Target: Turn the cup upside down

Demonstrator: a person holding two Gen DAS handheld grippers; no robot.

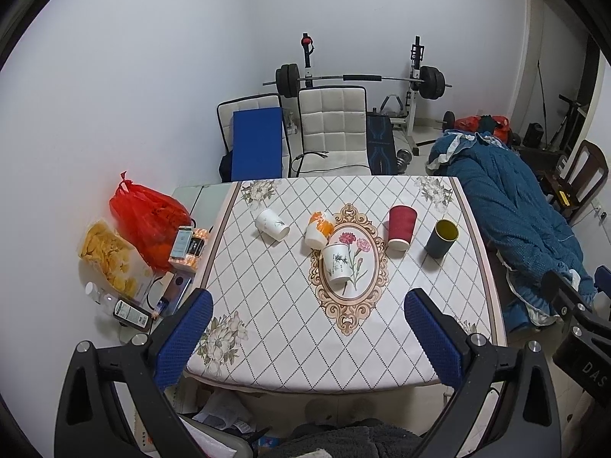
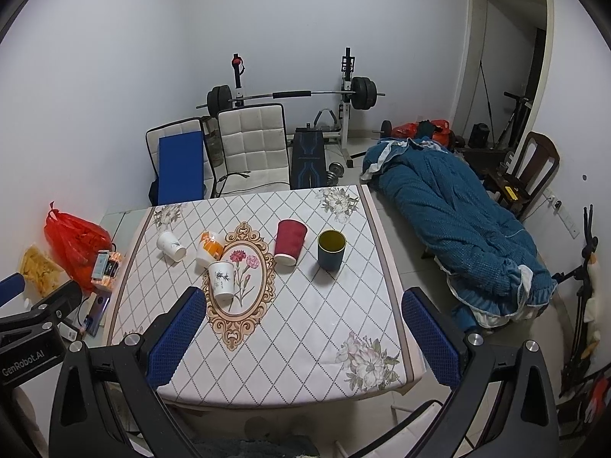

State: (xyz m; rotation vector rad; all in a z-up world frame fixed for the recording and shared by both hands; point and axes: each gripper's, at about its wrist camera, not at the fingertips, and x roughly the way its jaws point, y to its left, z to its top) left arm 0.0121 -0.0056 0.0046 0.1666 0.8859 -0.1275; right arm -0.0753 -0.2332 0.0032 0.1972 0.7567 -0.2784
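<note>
Several cups stand on the patterned tablecloth point(image 1: 290, 328). A dark blue cup with a yellow inside point(image 1: 442, 238) stands upright with its mouth up at the right; it also shows in the right wrist view point(image 2: 331, 249). A red ribbed cup point(image 1: 401, 228) point(image 2: 290, 242), an orange-and-white cup point(image 1: 319, 229) point(image 2: 209, 249) and two white cups point(image 1: 272, 223) point(image 1: 337, 263) stand mouth down. My left gripper point(image 1: 308, 307) is open and empty, high above the table's near edge. My right gripper point(image 2: 304, 303) is open and empty, also above the near edge.
A red plastic bag point(image 1: 147, 215), a snack bag point(image 1: 109, 255), boxes and bottles crowd the glass strip left of the cloth. White chairs point(image 1: 332, 126) and a barbell rack stand behind the table. A blue quilt point(image 2: 454, 225) lies to the right.
</note>
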